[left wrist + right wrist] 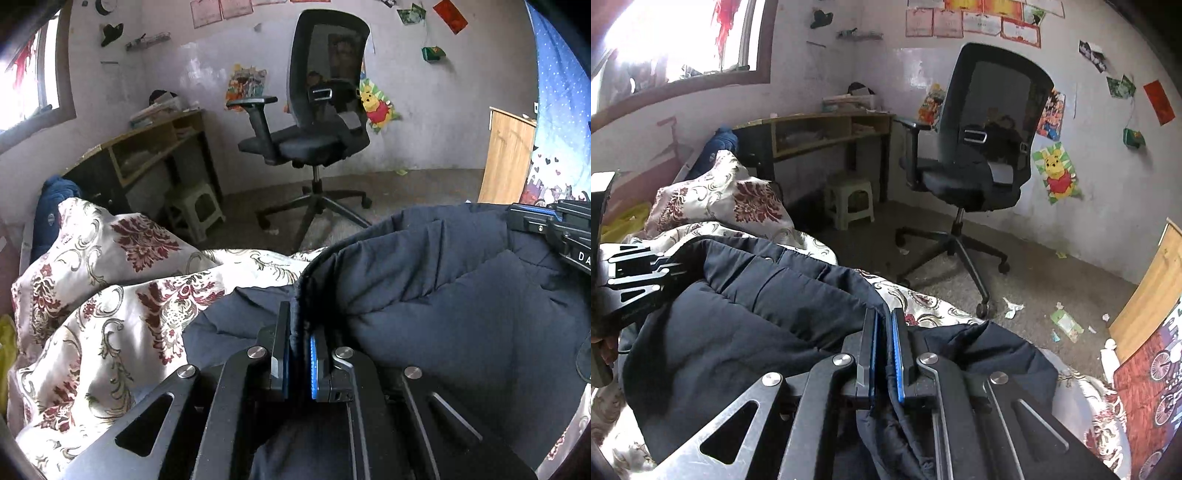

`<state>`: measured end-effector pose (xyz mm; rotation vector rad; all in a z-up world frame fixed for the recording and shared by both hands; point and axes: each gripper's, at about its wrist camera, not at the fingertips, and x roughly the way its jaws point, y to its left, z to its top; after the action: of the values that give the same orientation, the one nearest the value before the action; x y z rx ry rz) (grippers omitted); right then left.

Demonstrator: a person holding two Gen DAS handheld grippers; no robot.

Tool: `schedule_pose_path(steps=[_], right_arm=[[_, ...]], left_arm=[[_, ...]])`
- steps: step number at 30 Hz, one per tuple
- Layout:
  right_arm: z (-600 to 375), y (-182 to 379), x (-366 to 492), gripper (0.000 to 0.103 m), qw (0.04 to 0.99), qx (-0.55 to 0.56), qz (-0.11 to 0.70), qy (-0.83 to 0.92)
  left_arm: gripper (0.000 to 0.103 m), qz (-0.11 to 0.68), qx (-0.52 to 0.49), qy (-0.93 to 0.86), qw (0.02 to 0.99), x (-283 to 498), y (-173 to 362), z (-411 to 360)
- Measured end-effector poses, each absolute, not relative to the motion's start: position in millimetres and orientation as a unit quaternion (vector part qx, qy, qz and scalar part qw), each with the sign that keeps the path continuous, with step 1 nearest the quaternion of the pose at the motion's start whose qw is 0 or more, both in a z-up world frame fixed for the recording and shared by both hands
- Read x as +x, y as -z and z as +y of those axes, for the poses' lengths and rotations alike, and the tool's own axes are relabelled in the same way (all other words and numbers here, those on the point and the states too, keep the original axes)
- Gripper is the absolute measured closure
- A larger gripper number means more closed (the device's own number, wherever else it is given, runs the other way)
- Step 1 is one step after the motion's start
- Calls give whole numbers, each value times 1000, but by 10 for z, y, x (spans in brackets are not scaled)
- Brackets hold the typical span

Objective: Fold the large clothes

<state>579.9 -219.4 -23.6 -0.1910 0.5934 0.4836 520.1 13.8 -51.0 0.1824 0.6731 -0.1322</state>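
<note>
A large dark navy padded jacket (436,288) lies bunched on a bed with a white and red floral cover (96,295). My left gripper (297,325) is shut on a fold of the jacket's edge, pinched between its blue pads. My right gripper (884,325) is shut on another edge of the jacket (757,314), with cloth hanging down between its fingers. The right gripper's body shows at the right edge of the left wrist view (554,225). The left gripper's body shows at the left edge of the right wrist view (631,280).
A black office chair (317,122) stands on the floor beyond the bed, with a wooden desk (147,147) and a small plastic stool (195,210) to its left. A wooden board (506,155) leans at the right. Paper scraps litter the floor (1063,321).
</note>
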Motion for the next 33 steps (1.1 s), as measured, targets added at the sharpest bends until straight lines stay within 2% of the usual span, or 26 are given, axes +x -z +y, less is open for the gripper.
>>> schedule_pose_path(steps=[16, 19, 25, 28, 29, 32, 33], right_arm=[[-2192, 356, 5923, 92, 923, -97, 291, -232], [-2200, 350, 5938, 88, 925, -100, 288, -227], [-2258, 306, 5915, 71, 931, -96, 281, -213], [-2272, 282, 5884, 60, 934, -100, 275, -207], [-2277, 273, 5863, 53, 935, -102, 272, -205], [-2266, 242, 5811, 41, 938, -112, 261, -198], [-2266, 231, 5795, 35, 939, -115, 257, -196]], left_arm=[[97, 348, 75, 67, 932, 5329, 604, 149], [97, 352, 68, 66, 931, 5339, 591, 156], [94, 359, 53, 62, 930, 5334, 550, 165], [83, 352, 45, 56, 933, 5316, 518, 169], [76, 348, 40, 54, 935, 5311, 501, 176], [45, 335, 30, 47, 941, 5271, 434, 175], [38, 324, 27, 43, 945, 5238, 401, 180]])
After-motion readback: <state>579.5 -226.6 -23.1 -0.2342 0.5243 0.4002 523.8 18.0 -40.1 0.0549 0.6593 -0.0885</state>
